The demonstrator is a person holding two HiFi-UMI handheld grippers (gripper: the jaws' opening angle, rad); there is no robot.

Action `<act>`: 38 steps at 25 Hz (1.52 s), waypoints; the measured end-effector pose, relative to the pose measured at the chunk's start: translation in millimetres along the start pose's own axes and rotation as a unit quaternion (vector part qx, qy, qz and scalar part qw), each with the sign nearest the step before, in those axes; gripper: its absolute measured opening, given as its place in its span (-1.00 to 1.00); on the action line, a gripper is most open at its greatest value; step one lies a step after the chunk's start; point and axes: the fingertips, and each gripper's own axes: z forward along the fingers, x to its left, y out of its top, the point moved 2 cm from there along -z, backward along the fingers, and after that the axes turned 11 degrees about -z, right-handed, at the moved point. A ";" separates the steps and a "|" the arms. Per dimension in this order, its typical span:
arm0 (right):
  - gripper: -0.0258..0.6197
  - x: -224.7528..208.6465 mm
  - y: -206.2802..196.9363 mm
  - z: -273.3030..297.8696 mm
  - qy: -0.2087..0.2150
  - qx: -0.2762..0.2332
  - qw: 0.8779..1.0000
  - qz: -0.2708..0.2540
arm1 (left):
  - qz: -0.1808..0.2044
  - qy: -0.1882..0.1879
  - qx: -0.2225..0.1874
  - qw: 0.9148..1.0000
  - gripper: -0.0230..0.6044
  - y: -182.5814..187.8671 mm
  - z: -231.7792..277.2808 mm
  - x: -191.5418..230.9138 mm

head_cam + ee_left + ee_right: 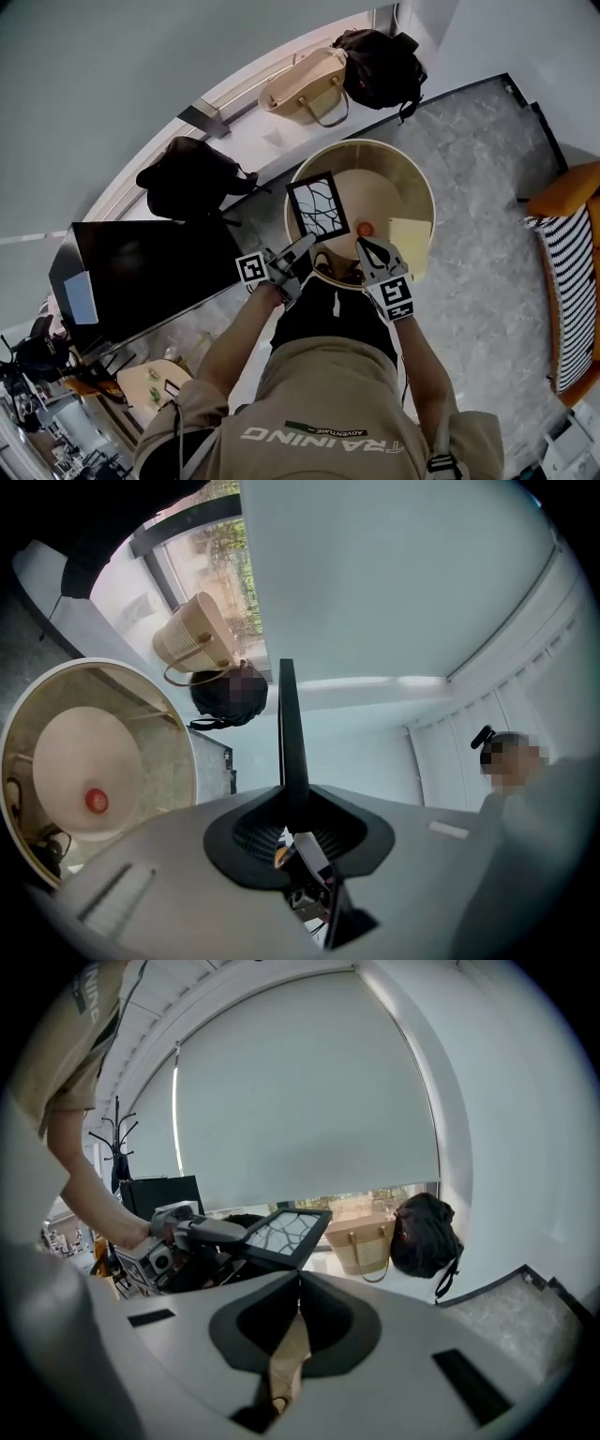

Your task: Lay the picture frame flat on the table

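Note:
The picture frame (317,207), black-edged with a pattern of dark lines on white, hangs tilted over the near left part of the round cream table (412,183). My left gripper (302,247) is shut on the frame's lower edge. In the left gripper view the frame shows edge-on as a thin black blade (286,728) rising from between the jaws. My right gripper (373,246) is shut with nothing in it and hovers at the table's near edge, just right of the frame. The right gripper view shows the frame (286,1231) ahead to the left, with the left gripper (220,1231) clamped on it.
On the table lie a small red object (366,228) and a pale yellow square (410,234). A tan woven bag (305,86) and two black bags (380,64) (187,176) sit on the window ledge. A black screen (141,272) stands at the left, an orange striped seat (567,281) at the right.

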 end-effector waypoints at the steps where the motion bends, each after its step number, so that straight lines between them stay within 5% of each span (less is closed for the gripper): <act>1: -0.90 1.5 -6.8 7.6 0.003 0.009 1.000 0.005 | -0.002 0.010 0.003 1.000 -0.69 5.9 -3.5 11.7; 6: -0.90 8.0 -51.8 43.0 0.023 0.035 0.999 0.008 | -0.034 0.066 0.004 0.997 -0.69 20.3 -15.4 86.5; 21: -0.90 60.7 -187.1 177.2 0.069 0.085 0.994 0.032 | -0.127 0.141 -0.003 0.982 -0.69 58.3 -76.9 279.6; 31: -0.90 60.3 -211.6 212.3 0.075 0.105 0.991 0.043 | -0.141 0.169 0.022 0.975 -0.69 71.2 -78.4 320.0; 38: -0.90 62.1 -211.2 214.9 0.084 0.103 0.990 0.044 | -0.080 0.238 0.039 0.967 -0.68 73.4 -83.9 331.9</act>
